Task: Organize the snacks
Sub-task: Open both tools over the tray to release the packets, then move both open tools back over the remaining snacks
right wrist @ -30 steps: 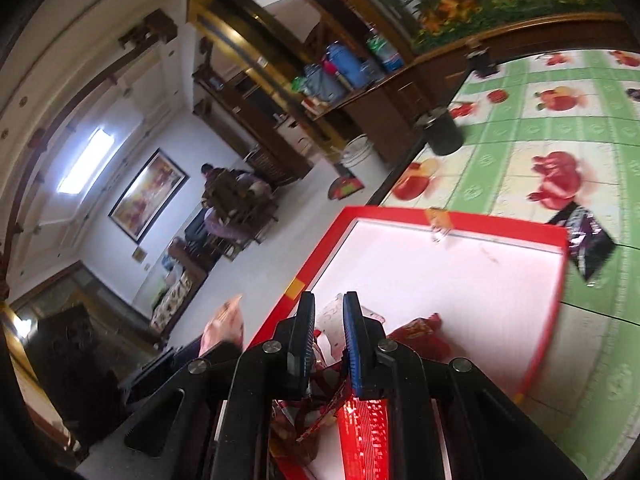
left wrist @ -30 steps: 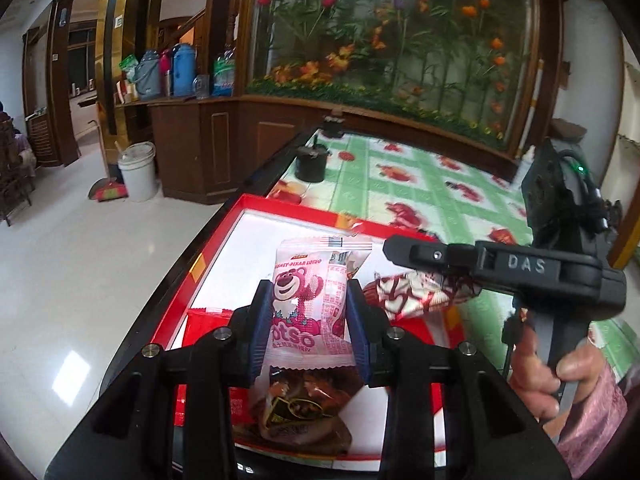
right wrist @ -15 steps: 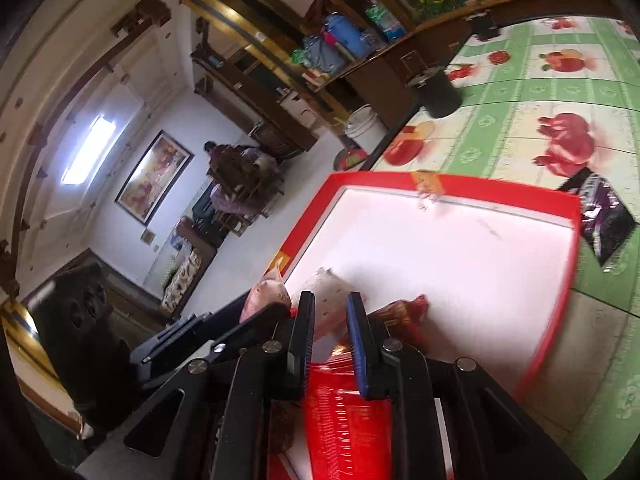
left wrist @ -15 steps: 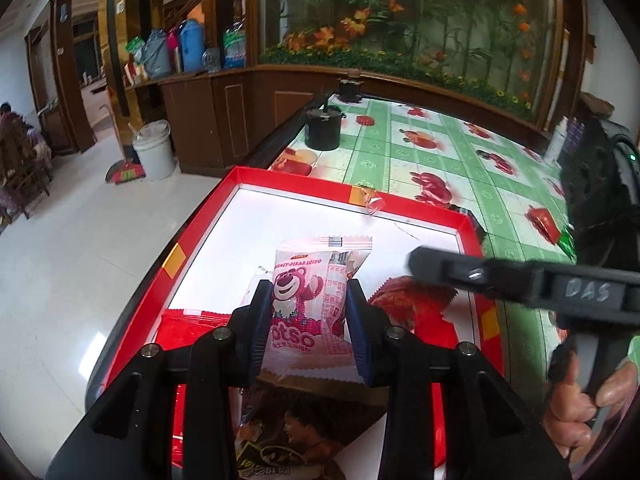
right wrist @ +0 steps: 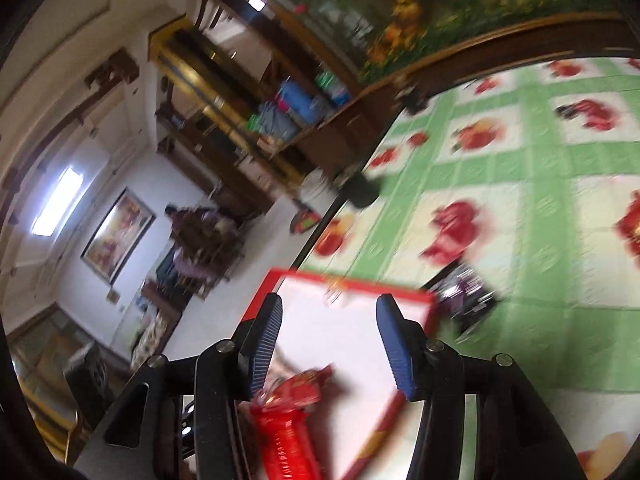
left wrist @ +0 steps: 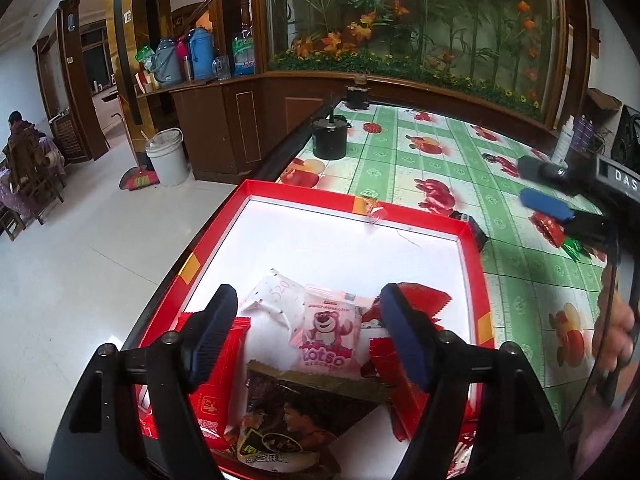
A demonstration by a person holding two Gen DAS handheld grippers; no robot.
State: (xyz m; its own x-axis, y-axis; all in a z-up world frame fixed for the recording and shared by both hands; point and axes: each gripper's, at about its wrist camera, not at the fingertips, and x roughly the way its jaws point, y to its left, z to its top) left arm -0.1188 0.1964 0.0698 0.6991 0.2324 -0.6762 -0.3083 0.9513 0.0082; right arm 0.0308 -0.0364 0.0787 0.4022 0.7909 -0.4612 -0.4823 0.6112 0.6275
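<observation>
- The counter (left wrist: 420,168), under a green checked cloth with red fruit prints, stretches far and right with plenty of bare room; its left edge drops straight to the floor, and the red box hugs that edge.
- The red box (left wrist: 472,256) has low walls all round and a white floor, bare across its far half; the snacks crowd its near end.
- Step in hand, as I judge it: letting go of snacks just laid in the box. The left tool (left wrist: 308,340) is opening, its pads clear of the pink bear packet (left wrist: 330,330), which lies flat in the near middle between them, on top of a dark printed packet (left wrist: 292,412).
- The right tool (right wrist: 328,344) is also opening and grips nothing; a red wrapper (right wrist: 288,420) lies in the box beneath it. Its view is blurred.
- Loose snacks lie outside on the cloth: a dark packet (left wrist: 474,226) against the box's far right corner, red and green sweets (left wrist: 560,236) further right.
- Next move probably calls for lifting over the right wall to reach those.
</observation>
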